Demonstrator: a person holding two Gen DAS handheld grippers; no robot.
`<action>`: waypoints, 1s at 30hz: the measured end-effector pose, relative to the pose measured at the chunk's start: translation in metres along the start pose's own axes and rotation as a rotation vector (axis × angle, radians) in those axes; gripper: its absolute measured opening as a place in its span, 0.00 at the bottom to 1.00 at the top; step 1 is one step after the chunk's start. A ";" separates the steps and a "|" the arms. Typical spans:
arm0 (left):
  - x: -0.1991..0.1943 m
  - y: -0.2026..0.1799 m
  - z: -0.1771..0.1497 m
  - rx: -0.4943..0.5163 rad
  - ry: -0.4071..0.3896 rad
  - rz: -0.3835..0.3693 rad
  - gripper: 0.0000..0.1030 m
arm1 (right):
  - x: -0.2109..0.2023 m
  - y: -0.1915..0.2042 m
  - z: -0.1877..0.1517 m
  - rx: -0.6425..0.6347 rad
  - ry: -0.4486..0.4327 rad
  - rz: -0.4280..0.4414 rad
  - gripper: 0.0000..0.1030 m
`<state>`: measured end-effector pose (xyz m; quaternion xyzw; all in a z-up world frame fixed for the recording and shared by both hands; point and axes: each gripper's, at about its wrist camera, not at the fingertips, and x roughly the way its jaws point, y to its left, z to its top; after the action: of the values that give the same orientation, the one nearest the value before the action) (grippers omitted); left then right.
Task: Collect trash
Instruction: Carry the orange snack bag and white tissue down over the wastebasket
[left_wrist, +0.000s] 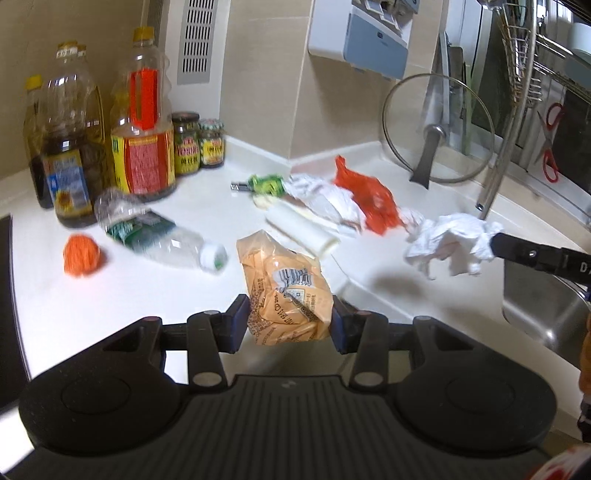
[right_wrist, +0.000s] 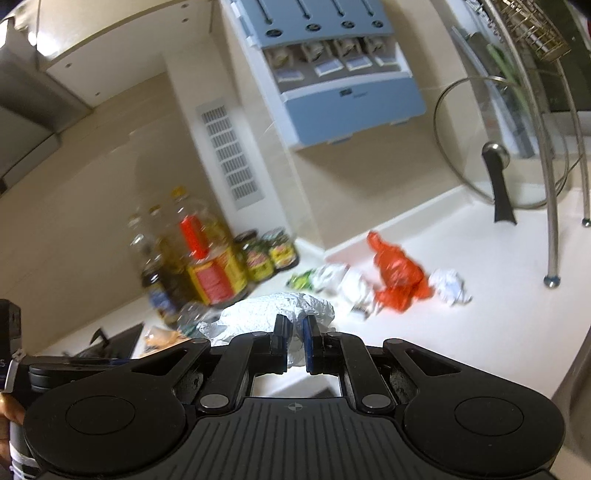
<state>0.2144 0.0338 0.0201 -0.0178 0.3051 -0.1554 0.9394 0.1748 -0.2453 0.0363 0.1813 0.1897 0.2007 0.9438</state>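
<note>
White kitchen desk (left_wrist: 110, 295) runs into a tiled corner, with a steel sink (left_wrist: 546, 314) at its right edge.

An orange-tan snack wrapper (left_wrist: 284, 288), crumpled and printed with a barcode, sits squarely between the fingers of the left gripper (left_wrist: 288, 325); both blue pads press its sides and it is lifted clear of the desk, its top rising past the fingertips. A crumpled white paper towel (right_wrist: 273, 314) is pinched between the nearly closed fingers of the right gripper (right_wrist: 295, 347), bulging out above and to the left of the tips. In the left wrist view the same wad hangs from that gripper's black tip above the desk, close to the sink.

Beyond the wrapper more trash lies on the desk: a white tube-like roll (left_wrist: 303, 229) just behind it, then white wrappers (left_wrist: 325, 195), a green packet (left_wrist: 266, 184) and a red-orange plastic bag (left_wrist: 369, 199) in a loose heap. Another white paper ball (right_wrist: 448, 284) lies just right of the red bag in the right wrist view. To the left, a clear plastic bottle (left_wrist: 159, 232) with a green label lies on its side, and an orange ball of something (left_wrist: 81, 254) rests near it; its material cannot be told through the blur.

Against the corner stand oil bottles (left_wrist: 144, 122) and two small jars (left_wrist: 199, 144). A glass pot lid (left_wrist: 436, 125) leans on the wall near a dish rack (left_wrist: 535, 74), and a blue-and-white dispenser (right_wrist: 347, 74) hangs above.
</note>
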 end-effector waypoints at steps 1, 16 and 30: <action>-0.002 -0.003 -0.006 -0.003 0.009 -0.001 0.40 | -0.002 0.002 -0.004 0.002 0.012 0.009 0.09; -0.002 -0.015 -0.095 -0.077 0.198 0.037 0.40 | 0.000 0.012 -0.080 0.000 0.246 0.044 0.09; 0.030 0.002 -0.159 -0.137 0.355 0.067 0.40 | 0.038 -0.004 -0.153 -0.064 0.476 -0.004 0.09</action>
<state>0.1463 0.0365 -0.1267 -0.0438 0.4764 -0.1034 0.8720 0.1427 -0.1907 -0.1082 0.0985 0.4010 0.2416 0.8781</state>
